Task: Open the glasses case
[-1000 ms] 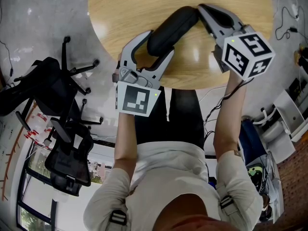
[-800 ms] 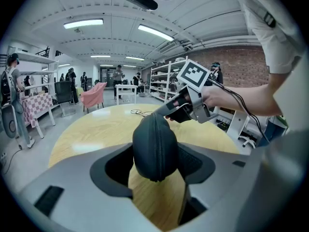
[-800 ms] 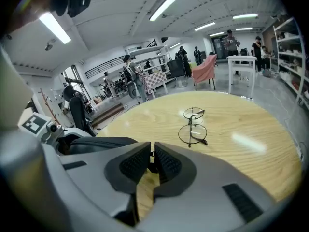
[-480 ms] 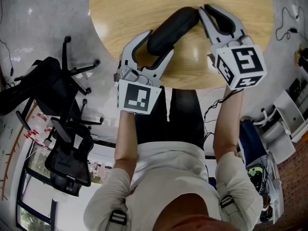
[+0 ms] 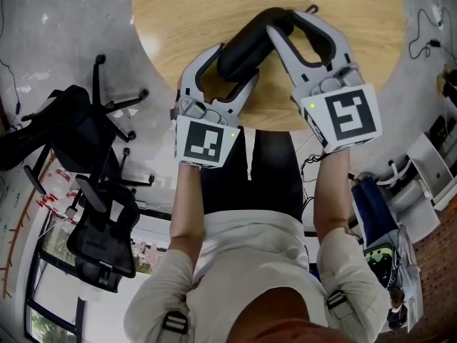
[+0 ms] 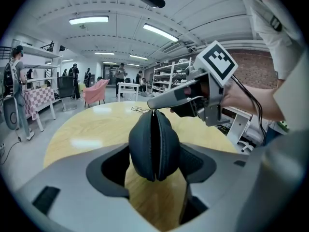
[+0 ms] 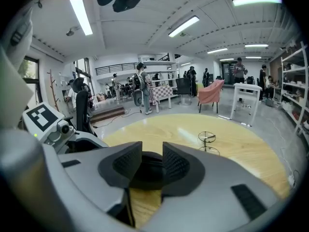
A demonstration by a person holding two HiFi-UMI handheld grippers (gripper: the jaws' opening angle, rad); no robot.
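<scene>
over the round table (image 5: 178,20), the black glasses case (image 5: 246,45) is pinched at its near end by our left gripper (image 5: 227,66). it's probably light and stiff-shelled. our right gripper (image 5: 291,18), jaws just opened, straddles the far end without pressing; we'd grip the seam there.

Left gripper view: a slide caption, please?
Case on edge in jaws of left gripper, just eased wider; right gripper, just opened, at its zip.

Your left forearm (image 5: 187,199) and right forearm (image 5: 332,191) reach forward side by side, each gripper tipped a little downward. Your left gripper (image 5: 235,64) clamps the near end of the glasses case (image 5: 246,41), though its jaws have just eased a touch wider. Your right gripper (image 5: 293,18) has just sprung its jaws open, and they straddle the case's far end without pinching it.
</scene>
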